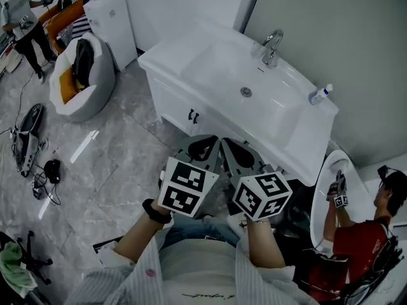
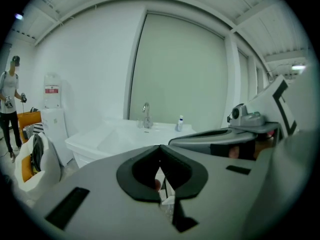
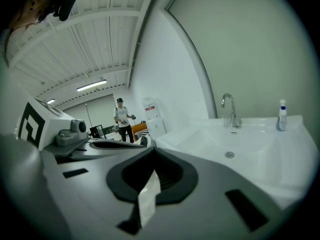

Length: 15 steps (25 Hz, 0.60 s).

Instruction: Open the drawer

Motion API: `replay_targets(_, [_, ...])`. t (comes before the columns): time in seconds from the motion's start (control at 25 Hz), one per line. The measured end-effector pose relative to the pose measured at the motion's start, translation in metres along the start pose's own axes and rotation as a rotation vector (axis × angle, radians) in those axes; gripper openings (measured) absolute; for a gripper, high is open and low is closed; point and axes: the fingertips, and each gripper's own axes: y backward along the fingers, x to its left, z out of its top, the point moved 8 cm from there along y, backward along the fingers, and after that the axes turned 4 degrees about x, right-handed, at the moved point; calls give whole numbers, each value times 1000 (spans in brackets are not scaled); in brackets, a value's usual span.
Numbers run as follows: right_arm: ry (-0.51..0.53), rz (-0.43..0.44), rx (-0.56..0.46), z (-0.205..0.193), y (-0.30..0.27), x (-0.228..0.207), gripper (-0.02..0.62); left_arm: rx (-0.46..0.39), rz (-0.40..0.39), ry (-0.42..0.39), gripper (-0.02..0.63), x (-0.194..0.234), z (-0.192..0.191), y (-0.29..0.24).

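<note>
So both of yours are clenched with nothing in them: the left hand-held gripper (image 1: 203, 148) and the right hand-held gripper (image 1: 240, 154) sit side by side at mid-frame in the head view, tips pointing up the frame at the vanity (image 1: 159, 62). In each gripper view the jaws meet at the tips, with only the dark pad opening behind them. The drawer (image 1: 178, 103) is shut. Its white front with two small dark handles (image 1: 193, 115) sits just up and left of your left tips, near but not touching; the right one is a bit further off. On top of the vanity there's the white sink (image 1: 235, 68), a chrome faucet (image 1: 272, 46) at the back and a small bottle (image 1: 320, 94) on the right end. The floor (image 1: 121, 170) is glossy grey tile, with cables and gear (image 1: 28, 142) lying at the left edge. Upper left has a beanbag (image 1: 95, 81) and a small white fridge (image 1: 114, 27), plus a person (image 1: 22, 24) standing in the corner. Lower right, another person in a red shirt (image 1: 356, 246) is reaching toward a white fixture (image 1: 327, 189).
</note>
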Motion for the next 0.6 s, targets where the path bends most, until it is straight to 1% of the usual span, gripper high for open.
replay_targets(0.28, [18,30,-41,16,-1,13,8,-44,2,-13,17,10,14,13])
replay_targets(0.6, [8,8,-85,24,0,11,8,-56,-27,-31,17,19,19,3])
